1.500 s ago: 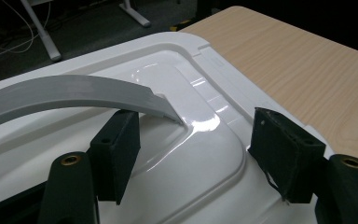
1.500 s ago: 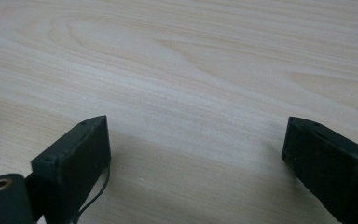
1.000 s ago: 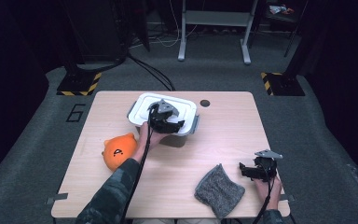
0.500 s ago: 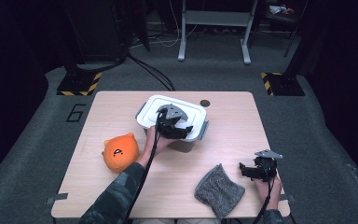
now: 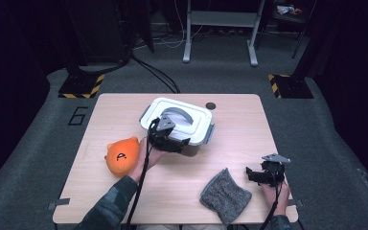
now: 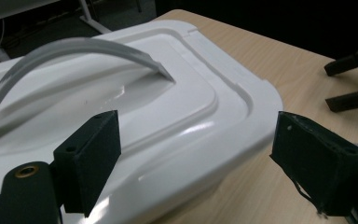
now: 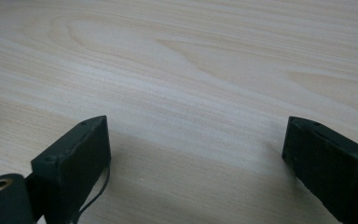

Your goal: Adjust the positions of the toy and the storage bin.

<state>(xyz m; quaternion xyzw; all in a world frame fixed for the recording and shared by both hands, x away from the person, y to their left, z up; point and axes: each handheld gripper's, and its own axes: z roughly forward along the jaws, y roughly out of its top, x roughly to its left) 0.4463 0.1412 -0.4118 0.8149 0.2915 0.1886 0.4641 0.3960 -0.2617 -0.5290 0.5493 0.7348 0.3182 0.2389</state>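
Jaws of the left gripper (image 5: 179, 143) have just been opening, spread at the white lidded container's (image 5: 196, 122) near corner, holding nothing; right gripper (image 5: 255, 176) spread near the table's (image 5: 239, 115) right edge.

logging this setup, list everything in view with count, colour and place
table: 1, light wood, centre
lidded box: 1, white with arched handle, far middle of table
plush toy: 1, orange, near left
cloth: 1, grey, near right
round mark: 1, dark, far edge beside box
floor bases: 2, black with yellow stripes, beyond table
left gripper: 1, black, open, its jaws have just been opening at the box's near edge
right gripper: 1, black, open over bare table
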